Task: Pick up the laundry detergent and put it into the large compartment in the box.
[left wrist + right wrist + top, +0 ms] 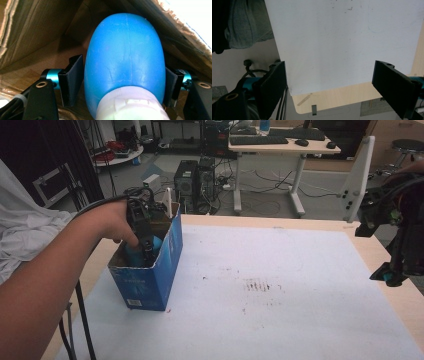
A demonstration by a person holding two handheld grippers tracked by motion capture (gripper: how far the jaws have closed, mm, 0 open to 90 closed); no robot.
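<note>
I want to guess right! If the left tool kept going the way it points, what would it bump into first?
Probably the brown inside of the blue cardboard box. The left tool points down into it, with the blue bottle between its jaws.

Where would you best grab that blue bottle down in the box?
Probably across the blue bottle's rounded body just past its white cap, coming down through the cardboard box's open top. The body is slimmer there, and the box walls block the other sides.

A lab or office workroom: computer towers (194, 182) stand on the floor amid loose cables (260, 185), and a desk (282, 145) behind carries a keyboard (258, 140) and mice.
</note>
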